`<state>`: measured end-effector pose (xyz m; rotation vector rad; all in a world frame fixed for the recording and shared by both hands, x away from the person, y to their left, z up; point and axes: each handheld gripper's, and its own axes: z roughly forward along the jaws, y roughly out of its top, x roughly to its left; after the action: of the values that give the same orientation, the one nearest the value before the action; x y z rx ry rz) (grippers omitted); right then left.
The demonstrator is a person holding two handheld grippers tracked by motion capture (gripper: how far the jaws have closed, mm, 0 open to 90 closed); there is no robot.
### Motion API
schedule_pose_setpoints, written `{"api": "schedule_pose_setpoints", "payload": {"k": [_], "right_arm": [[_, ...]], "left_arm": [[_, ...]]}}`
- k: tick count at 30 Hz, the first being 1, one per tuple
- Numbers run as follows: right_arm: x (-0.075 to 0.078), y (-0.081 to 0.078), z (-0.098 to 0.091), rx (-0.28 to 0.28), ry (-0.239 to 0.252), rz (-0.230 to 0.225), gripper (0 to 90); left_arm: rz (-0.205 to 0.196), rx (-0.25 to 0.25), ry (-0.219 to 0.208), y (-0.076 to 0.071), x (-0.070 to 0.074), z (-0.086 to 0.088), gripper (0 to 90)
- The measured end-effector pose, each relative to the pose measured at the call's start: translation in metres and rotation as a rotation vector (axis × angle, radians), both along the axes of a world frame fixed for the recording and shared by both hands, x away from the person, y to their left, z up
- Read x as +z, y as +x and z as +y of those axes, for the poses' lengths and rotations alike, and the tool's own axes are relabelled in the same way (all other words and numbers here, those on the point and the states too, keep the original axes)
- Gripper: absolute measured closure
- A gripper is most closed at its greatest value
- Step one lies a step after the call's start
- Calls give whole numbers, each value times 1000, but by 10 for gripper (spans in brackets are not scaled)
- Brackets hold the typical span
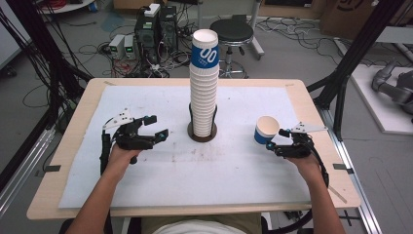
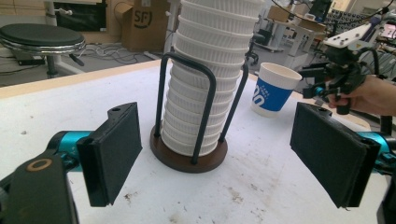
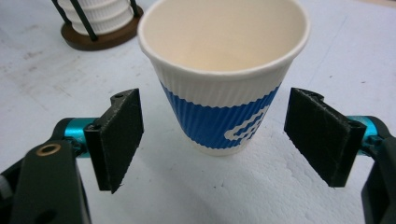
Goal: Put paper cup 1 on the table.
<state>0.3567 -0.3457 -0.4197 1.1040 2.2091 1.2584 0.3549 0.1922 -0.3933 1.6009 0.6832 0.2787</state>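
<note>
The right tool (image 3: 212, 140) stood open around the cup (image 3: 223, 74), pads clear; the left tool (image 2: 215, 154) gaped empty near the stack (image 2: 205, 79), tabletop (image 1: 160, 175) bare between.

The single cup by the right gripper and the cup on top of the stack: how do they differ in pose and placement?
The single cup stands on the table's white mat, mouth up; the top cup sits mouth down on the stack in the wire holder. The single cup stands alone between the right gripper's open jaws; the top cup is nested with others, no gripper near. Both are white ribbed paper cups with a blue band.
</note>
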Motion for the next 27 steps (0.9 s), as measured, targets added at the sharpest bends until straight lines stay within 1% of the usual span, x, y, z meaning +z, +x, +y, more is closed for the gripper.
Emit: {"api": "schedule_pose_setpoints", "payload": {"k": [2, 5, 7, 9, 11, 12, 13, 15, 17, 20, 22, 27], "right_arm": [[6, -6, -2, -2, 20, -25, 202], [15, -12, -1, 11, 61, -64, 202], [22, -16, 2, 28, 80, -87, 202], [29, -18, 6, 46, 88, -106, 202], [36, -20, 10, 61, 106, -135, 202], [38, -21, 12, 66, 115, -134, 202], [40, -22, 14, 76, 116, -142, 202], [44, -24, 19, 95, 117, -146, 202], [47, -24, 23, 105, 117, -148, 202], [55, -24, 32, 133, 137, -149, 201], [58, -24, 39, 153, 142, -150, 201], [60, -24, 55, 198, 118, -147, 201]], "left_arm": [[1, 3, 0, 0, 0, 0, 163], [-2, 7, -2, 0, 0, 0, 163], [-4, 7, -4, 0, 0, 0, 163], [-5, 7, -7, 0, 1, 0, 163], [-4, 7, -8, 0, 1, 0, 163], [-5, 8, -7, 0, 0, 1, 163], [-3, 7, -6, 1, 0, 1, 163], [1, 7, -13, 1, 0, 1, 163], [-4, 8, -22, 0, 0, 2, 163], [-6, 6, -30, 1, 0, 4, 163], [-4, 5, -34, 1, 0, 5, 163], [-13, 10, -32, -1, 3, 7, 163]]}}
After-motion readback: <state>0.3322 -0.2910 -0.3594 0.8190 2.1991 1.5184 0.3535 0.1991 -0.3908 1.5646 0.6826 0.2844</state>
